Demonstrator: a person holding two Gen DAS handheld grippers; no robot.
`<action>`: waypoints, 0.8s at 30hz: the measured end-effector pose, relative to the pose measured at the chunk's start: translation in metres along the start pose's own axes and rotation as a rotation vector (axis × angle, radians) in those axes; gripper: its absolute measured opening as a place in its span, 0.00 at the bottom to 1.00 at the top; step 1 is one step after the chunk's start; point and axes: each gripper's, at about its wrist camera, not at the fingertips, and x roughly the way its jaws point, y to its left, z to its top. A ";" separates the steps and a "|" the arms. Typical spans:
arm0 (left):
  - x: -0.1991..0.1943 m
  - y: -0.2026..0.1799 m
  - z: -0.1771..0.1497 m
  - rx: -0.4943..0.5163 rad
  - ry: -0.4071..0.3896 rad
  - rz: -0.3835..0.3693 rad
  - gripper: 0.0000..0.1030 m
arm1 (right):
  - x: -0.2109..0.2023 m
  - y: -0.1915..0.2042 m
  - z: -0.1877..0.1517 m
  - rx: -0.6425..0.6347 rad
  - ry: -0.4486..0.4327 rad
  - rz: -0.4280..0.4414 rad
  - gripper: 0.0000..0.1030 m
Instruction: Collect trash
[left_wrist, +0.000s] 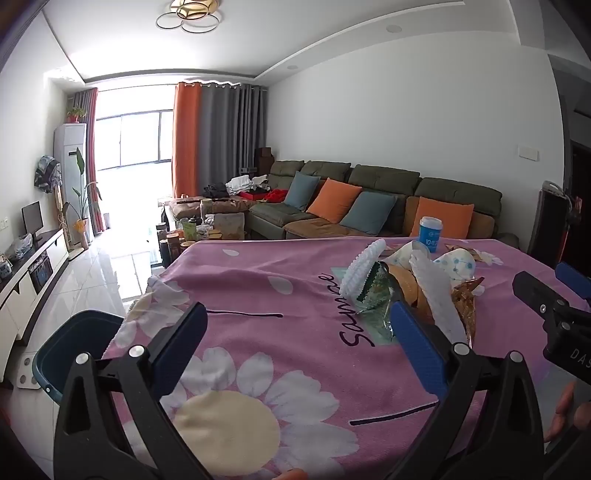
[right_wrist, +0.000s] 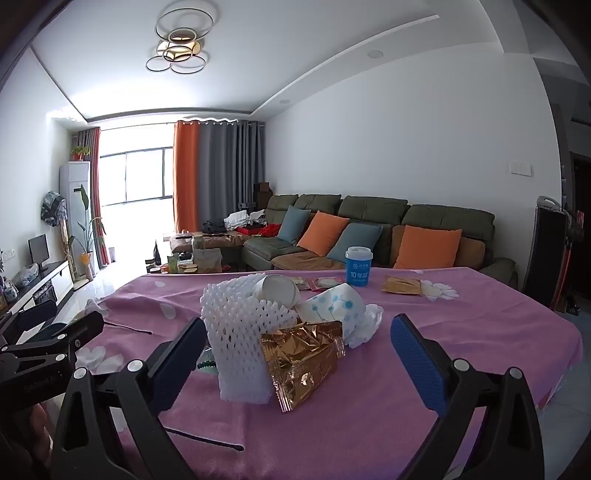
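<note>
Both tongs (left_wrist: 299, 343) (right_wrist: 299, 350) spread, empty; gold wrapper (right_wrist: 303, 358) lies lengthwise toward the right one.

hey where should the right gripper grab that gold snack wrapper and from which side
Probably the near bottom end of the gold wrapper. It lies crumpled on the pink cloth, leaning on the white foam net; its flat sealed edge points toward the open right gripper. Come straight forward and low from the near side, pinching that free edge so the net stays out of the pinch.
</note>
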 end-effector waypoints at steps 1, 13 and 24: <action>0.000 -0.001 0.000 0.001 -0.001 0.001 0.95 | 0.001 0.001 0.000 -0.015 0.015 -0.003 0.94; 0.001 0.001 0.000 -0.006 0.007 -0.003 0.95 | 0.006 0.001 -0.001 -0.004 0.004 -0.001 0.94; 0.000 0.003 -0.001 -0.008 0.005 -0.009 0.95 | 0.004 0.002 -0.003 0.002 0.004 0.000 0.94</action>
